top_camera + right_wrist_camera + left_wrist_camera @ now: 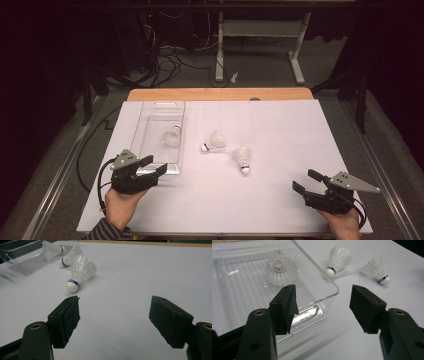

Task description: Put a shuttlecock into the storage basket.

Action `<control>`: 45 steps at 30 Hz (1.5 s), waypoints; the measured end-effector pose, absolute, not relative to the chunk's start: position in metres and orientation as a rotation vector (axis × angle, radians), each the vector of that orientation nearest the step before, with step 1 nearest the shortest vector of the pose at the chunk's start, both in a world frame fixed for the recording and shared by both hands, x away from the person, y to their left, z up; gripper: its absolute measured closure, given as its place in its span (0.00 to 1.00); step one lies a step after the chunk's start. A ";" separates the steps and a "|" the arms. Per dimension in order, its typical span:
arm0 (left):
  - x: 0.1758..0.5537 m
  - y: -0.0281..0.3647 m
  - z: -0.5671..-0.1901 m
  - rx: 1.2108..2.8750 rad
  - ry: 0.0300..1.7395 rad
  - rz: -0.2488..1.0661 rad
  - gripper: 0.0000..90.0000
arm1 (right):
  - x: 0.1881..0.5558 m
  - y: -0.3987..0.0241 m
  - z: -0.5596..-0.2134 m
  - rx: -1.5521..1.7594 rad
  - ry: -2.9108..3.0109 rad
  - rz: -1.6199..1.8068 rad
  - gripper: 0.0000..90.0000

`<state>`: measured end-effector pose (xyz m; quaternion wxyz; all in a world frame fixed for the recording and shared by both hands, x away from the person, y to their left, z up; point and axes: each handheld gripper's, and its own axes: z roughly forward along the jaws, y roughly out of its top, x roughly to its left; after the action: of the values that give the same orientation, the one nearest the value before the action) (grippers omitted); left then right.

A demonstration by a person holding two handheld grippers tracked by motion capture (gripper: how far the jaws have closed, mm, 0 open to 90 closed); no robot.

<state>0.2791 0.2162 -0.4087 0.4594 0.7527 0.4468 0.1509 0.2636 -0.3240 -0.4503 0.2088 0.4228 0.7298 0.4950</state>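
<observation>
While both tongs, left (156, 166) and right (304, 181), gape empty: two shuttlecocks (214, 142) (242, 159) lie right of tray (141, 123), a third (172, 136) inside. Featherlight, crushable skirts; grip cork base.

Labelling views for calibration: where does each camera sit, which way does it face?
High view: above the person's side, looking forward and down on the table; shows both hands, the left gripper and right gripper.
Left gripper view: rides the left gripper, looking past its open jaws at the clear tray.
Right gripper view: rides the right gripper, looking low across the table past its open jaws.
Shared: both gripper views see the nearest shuttlecock and the tray.
</observation>
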 end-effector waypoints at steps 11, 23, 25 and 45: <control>0.273 0.211 -0.412 1.860 1.090 0.361 0.43 | 0.263 -0.324 -0.450 1.173 2.031 1.376 0.28; 0.270 0.202 -0.413 1.877 1.062 0.338 0.43 | 0.262 -0.324 -0.450 1.164 2.033 1.373 0.28; 0.270 0.201 -0.413 1.880 1.057 0.337 0.43 | 0.263 -0.324 -0.450 1.162 2.034 1.373 0.28; 0.274 0.188 -0.411 1.902 1.030 0.319 0.43 | 0.262 -0.324 -0.450 1.161 2.034 1.372 0.28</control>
<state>0.2739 0.1881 -0.4110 0.4596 0.7726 0.4184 0.1296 0.2622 -0.3242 -0.4501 0.2119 0.4179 0.7324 0.4940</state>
